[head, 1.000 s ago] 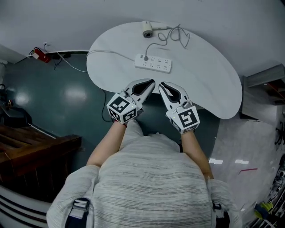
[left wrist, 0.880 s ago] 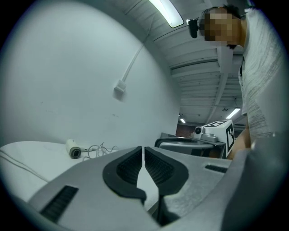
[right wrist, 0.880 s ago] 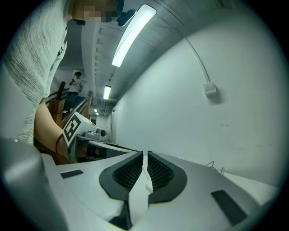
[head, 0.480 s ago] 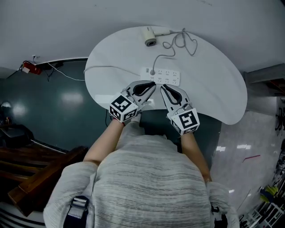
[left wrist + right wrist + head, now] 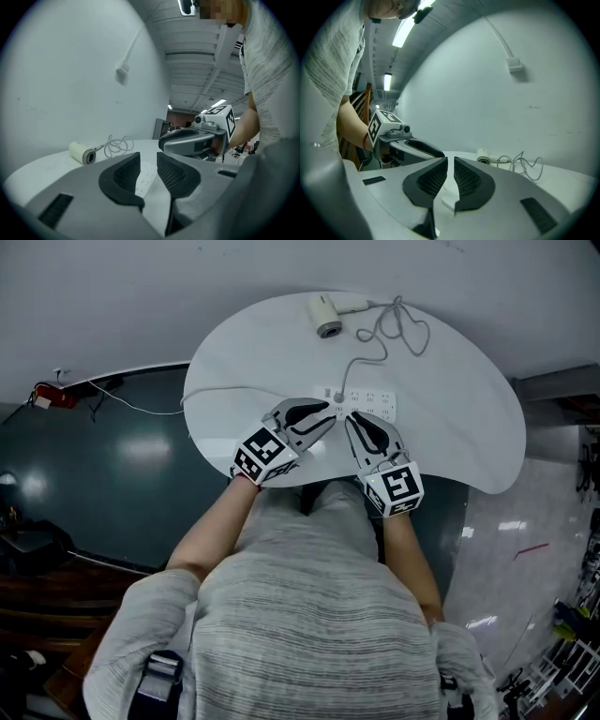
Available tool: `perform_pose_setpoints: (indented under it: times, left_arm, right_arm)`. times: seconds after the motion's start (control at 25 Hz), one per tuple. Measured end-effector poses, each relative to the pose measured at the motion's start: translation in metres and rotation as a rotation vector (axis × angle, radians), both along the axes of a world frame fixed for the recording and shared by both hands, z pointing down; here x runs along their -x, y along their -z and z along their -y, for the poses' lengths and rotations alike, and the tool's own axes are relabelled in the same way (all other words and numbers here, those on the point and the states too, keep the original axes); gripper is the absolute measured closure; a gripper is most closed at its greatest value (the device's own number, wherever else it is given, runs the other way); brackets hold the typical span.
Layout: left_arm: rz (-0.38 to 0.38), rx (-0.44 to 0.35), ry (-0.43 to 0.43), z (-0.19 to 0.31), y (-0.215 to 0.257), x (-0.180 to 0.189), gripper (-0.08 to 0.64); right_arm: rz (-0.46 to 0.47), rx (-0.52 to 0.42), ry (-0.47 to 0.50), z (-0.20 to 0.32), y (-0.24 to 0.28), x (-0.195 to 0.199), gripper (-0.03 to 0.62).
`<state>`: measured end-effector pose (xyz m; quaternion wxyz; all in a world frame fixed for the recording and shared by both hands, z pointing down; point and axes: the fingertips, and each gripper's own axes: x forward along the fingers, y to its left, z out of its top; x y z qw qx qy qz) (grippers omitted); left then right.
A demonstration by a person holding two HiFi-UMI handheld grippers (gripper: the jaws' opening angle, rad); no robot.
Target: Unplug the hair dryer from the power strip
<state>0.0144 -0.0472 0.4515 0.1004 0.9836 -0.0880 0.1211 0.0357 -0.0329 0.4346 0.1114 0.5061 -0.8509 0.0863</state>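
While the left gripper hovers at the strip, its fingers have just been opening with nothing between; the right gripper's fingers are closed, empty.

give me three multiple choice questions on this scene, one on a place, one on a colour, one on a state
1. Where does the hair dryer lie?
A. on the floor
B. at the far edge of the table
C. in a hand-held gripper
2. What colour is the power strip?
A. white
B. black
C. red
3. How do the right hand-held gripper's jaws stand?
A. wide apart
B. clamped on the cord
C. together, holding nothing
Answers: 1 B, it lies beyond the power strip; 2 A, white like the table; 3 C, its own view shows them nearly touching, nothing gripped.
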Motion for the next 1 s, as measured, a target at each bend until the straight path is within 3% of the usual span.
perform_pose_setpoints:
  times: [0.24, 0.48, 1.0]
  left_arm:
    - [0.079, -0.050, -0.086, 0.002, -0.020, -0.001, 0.367]
    - [0.247, -0.125, -0.140, 0.008, -0.060, -0.010, 0.230]
    - [0.523, -0.239, -0.275, 0.024, -0.130, -0.021, 0.110]
  right_arm:
    - [-0.017, 0.049, -0.008, 0.008, -0.015, 0.003, 0.495]
    - [-0.040, 0.134, -0.001, 0.018, -0.045, -0.005, 0.471]
    - [-0.035, 0.284, 0.037, 0.051, -0.100, -0.017, 0.454]
